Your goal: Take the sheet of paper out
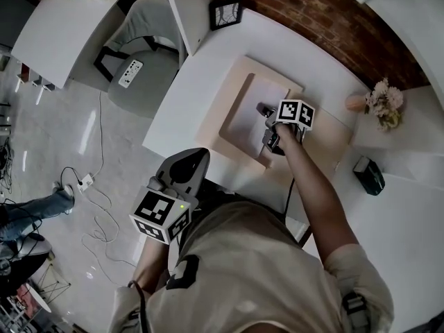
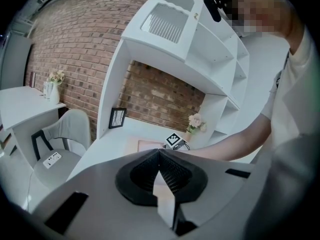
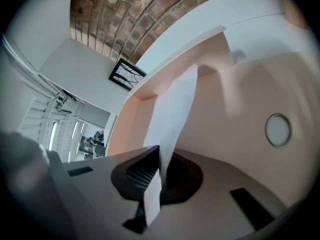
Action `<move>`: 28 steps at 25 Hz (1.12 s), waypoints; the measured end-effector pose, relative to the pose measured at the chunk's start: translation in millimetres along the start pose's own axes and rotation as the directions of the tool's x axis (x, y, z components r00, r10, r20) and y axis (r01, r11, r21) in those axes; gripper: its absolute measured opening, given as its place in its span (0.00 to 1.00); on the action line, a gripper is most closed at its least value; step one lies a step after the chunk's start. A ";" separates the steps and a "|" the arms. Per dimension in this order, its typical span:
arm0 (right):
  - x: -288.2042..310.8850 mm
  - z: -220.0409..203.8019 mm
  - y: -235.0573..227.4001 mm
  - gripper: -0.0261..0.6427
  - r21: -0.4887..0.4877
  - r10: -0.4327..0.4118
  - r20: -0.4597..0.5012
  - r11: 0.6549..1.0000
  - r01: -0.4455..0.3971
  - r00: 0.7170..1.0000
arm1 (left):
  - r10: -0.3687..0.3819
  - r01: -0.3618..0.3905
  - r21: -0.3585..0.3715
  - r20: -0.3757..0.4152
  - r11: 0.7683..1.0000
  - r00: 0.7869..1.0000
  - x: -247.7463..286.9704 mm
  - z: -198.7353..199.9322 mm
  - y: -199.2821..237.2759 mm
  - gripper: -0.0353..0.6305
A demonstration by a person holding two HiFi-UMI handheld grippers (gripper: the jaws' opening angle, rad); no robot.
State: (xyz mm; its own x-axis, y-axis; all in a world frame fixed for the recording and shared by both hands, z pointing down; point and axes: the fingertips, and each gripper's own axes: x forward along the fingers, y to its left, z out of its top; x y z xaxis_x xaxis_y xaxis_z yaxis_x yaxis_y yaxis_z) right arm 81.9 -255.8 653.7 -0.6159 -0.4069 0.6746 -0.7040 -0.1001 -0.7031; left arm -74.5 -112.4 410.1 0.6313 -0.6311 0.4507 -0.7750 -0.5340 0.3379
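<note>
Gripping the sheet of paper (image 3: 176,106) by its near edge, the right gripper (image 3: 159,153) has its jaws clamped together over the pale tray (image 1: 234,80) on the white desk (image 1: 182,103). The left gripper (image 2: 159,152), at the tray's 7 o'clock, is closed and empty. The brick wall (image 1: 305,11) is at 12 o'clock and the grey chair (image 1: 142,64) at 10.

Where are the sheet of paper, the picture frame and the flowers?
sheet of paper (image 3: 175,109): right gripper view, its middle.
picture frame (image 1: 225,14): head view, its glass centre.
flowers (image 1: 383,103): head view, the blossoms.
</note>
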 end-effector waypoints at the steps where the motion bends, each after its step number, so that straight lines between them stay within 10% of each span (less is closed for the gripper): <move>1: 0.5 0.5 0.3 0.08 -0.006 -0.003 0.000 1.000 0.003 1.000 | 0.002 -0.002 0.001 0.001 1.000 1.000 -1.3 -0.5 -0.2 0.08; 28: -14.8 3.1 -7.8 0.08 -0.005 -0.080 0.024 0.997 0.080 0.997 | -0.018 0.018 0.023 0.011 1.000 1.000 -9.7 -3.2 -15.1 0.08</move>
State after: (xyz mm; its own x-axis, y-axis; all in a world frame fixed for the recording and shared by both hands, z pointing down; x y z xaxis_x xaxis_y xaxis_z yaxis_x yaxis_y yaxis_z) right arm 97.6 -251.8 648.5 -0.5491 -0.4194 0.7229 -0.7529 -0.1274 -0.6457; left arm -69.0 -96.4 403.3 0.6457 -0.6274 0.4352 -0.7626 -0.5581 0.3270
